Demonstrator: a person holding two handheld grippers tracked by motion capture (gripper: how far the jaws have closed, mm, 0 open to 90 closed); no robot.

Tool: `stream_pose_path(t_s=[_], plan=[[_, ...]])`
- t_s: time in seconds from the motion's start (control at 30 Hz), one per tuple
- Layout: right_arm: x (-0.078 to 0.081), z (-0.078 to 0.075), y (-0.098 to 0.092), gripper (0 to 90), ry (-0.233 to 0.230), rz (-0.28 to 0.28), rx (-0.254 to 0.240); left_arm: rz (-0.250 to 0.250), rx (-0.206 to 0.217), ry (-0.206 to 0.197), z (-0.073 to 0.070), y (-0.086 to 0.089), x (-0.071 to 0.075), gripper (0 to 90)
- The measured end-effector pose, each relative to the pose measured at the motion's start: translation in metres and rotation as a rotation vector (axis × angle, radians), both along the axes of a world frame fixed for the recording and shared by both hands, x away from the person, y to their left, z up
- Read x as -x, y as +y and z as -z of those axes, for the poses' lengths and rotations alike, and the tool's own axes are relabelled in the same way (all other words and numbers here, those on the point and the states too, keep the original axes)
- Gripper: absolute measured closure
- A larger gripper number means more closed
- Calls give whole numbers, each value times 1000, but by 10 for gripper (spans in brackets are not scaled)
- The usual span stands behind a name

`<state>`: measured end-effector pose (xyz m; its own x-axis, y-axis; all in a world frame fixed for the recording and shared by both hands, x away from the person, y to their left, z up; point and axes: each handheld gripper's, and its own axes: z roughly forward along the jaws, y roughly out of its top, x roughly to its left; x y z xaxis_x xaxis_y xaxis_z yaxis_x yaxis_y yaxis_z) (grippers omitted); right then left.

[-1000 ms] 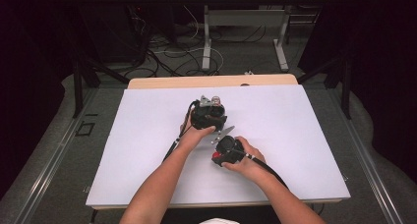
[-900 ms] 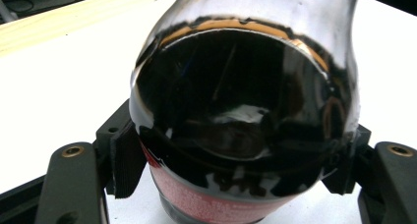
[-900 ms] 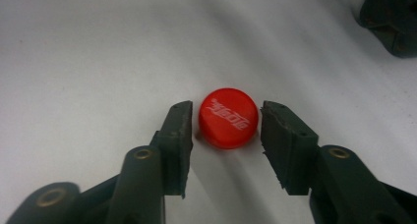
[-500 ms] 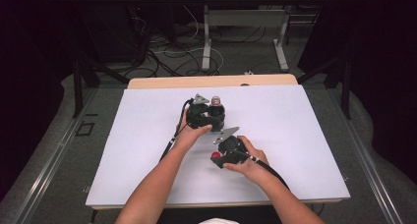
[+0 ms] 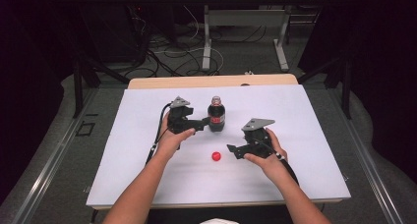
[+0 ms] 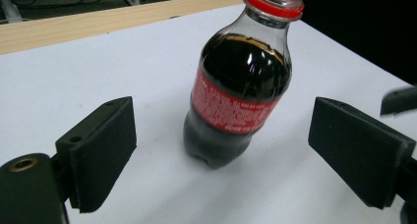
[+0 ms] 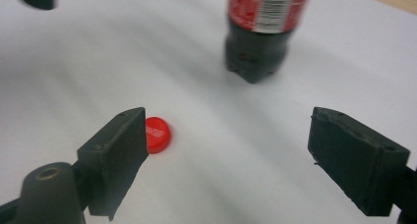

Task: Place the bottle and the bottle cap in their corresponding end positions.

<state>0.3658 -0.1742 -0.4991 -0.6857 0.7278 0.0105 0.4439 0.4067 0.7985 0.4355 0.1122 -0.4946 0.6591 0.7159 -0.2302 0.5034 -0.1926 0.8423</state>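
Left gripper [image 6: 221, 150] jaws stand wide apart, just been opening, nothing pressed between the pads. Cola bottle [image 6: 238, 86] upright on the white desk [image 6: 98, 71], between and beyond the jaws, clear of both. Cap off, red neck ring showing, red label, dark liquid. Wooden strip along the desk's far edge. Another dark gripper tip [image 6: 399, 100] at the right.

On my bench [image 5: 147, 175] the cola bottle [image 5: 216, 115] stands upright just above the frame's centre. Its cap [image 5: 216, 156] lies on the bench below it, apart, toward the bottom. My left gripper [image 5: 200, 123] sits just left of the bottle; my right gripper [image 5: 232, 149] is right of the cap, lower right of the bottle.
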Motion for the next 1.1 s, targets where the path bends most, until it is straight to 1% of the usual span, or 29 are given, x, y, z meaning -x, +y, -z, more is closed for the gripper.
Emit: stream_pose_path(t_s=[0.03,0.07,0.1,0.13,0.2,0.23,0.27,0.3,0.33,0.37,0.4,0.47,0.5,0.57,0.6,0.63,0.67,0.7,0.73,0.77,0.8,0.83,0.87,0.9,0.93,0.97,1.0,1.03,1.1], plan=[[0,-1,-5,129,-13,23,-12,-4,-3,-6,-1,4,3,104],[1,-2,-10,110,-17,45,-19,-1,-7,-3,-1,8,6,92],[1,-3,-15,95,-31,58,-28,-7,-5,2,-2,12,9,76],[2,-3,-20,79,-39,72,-40,-13,-10,-2,-2,15,12,59],[3,-5,-29,33,-43,104,-49,-8,-20,4,-3,21,18,13],[3,-4,-34,19,-56,120,-55,-1,-29,-12,-3,25,21,8],[3,-4,-38,19,-47,132,-73,7,-23,-15,-4,28,26,8],[4,-4,-43,10,-45,146,-85,7,-20,-28,-4,31,30,8],[3,-3,-47,0,-61,156,-86,7,-23,-38,-5,35,34,8],[5,-3,-51,0,-52,174,-93,7,-9,-42,-6,38,38,8],[5,-3,-55,0,-45,194,-102,15,-7,-51,-6,42,41,8],[5,-2,-61,0,-49,221,-105,5,-23,-55,-7,50,47,8],[5,-2,-64,0,-43,223,-108,2,-27,-60,-7,53,49,8],[6,-2,-70,0,-55,235,-104,-14,-28,-65,-6,62,56,8],[8,-2,-72,0,-55,241,-100,-23,-28,-63,-5,66,60,8],[9,-2,-76,0,-58,246,-93,-45,-9,-50,-3,69,64,8],[10,-1,-78,0,-53,255,-103,-53,-16,-50,-1,73,66,8],[11,0,-81,0,-54,254,-110,-64,-12,-37,2,77,69,8],[11,1,-84,0,-65,260,-113,-73,-8,-30,4,80,70,8],[12,1,-86,0,-56,264,-128,-79,-19,-38,6,84,70,8],[13,2,-89,0,-61,269,-126,-89,-24,-29,8,88,71,8],[13,3,-91,0,-63,277,-126,-99,-20,-21,11,91,71,8],[14,4,-92,0,-66,285,-135,-108,-21,-19,13,94,71,8],[14,6,-94,0,-70,291,-138,-113,-15,-15,15,96,71,8],[15,6,-95,0,-62,294,-135,-116,-12,-17,17,99,70,8],[14,9,-98,0,-79,307,-131,-132,5,-7,19,100,71,8],[14,11,-100,0,-83,313,-133,-139,7,-5,21,102,71,9],[15,13,-101,0,-74,312,-147,-141,5,-7,22,103,71,9],[15,18,-105,0,-86,321,-153,-146,-13,-13,26,106,71,9]])
